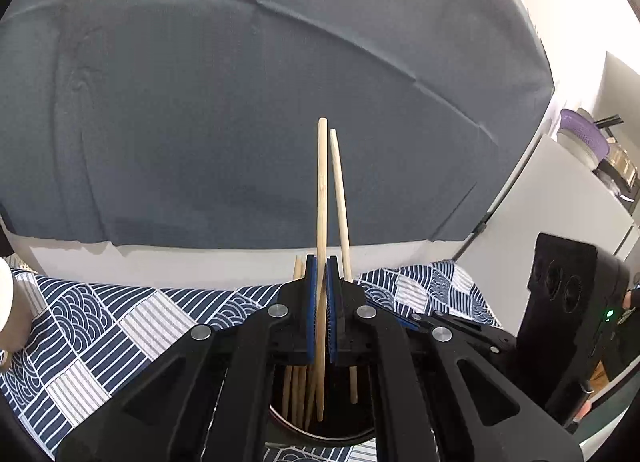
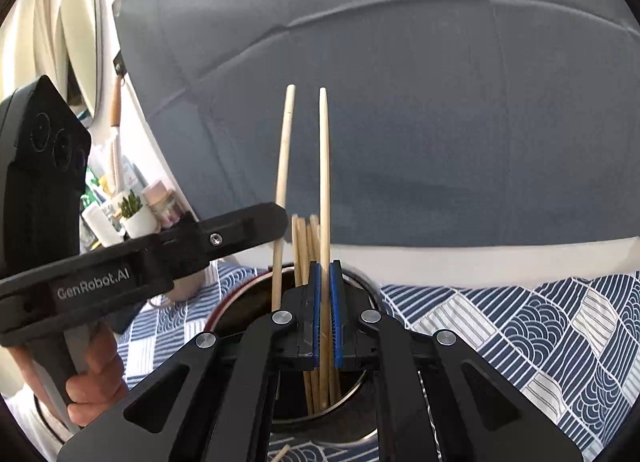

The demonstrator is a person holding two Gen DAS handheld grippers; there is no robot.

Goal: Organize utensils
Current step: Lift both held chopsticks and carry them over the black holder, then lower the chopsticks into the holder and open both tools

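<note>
My left gripper (image 1: 321, 262) is shut on a tan chopstick (image 1: 321, 189) that stands upright, its lower end inside a round dark holder (image 1: 320, 436) with a metal rim. Several more chopsticks (image 1: 298, 390) lean in that holder. Just to the right, a paler chopstick (image 1: 339, 189) also reaches down into it. In the right wrist view, my right gripper (image 2: 325, 264) is shut on an upright chopstick (image 2: 324, 165) over the same holder (image 2: 224, 312). The left gripper (image 2: 280, 217) comes in from the left, holding its own chopstick (image 2: 283, 149).
A blue-and-white patterned cloth (image 2: 520, 326) covers the table, backed by a grey fabric panel (image 1: 240, 101). A person's hand (image 2: 92, 386) grips the left tool. A small potted plant (image 2: 138, 217) and jars stand far left. One loose chopstick (image 2: 282, 453) lies on the cloth.
</note>
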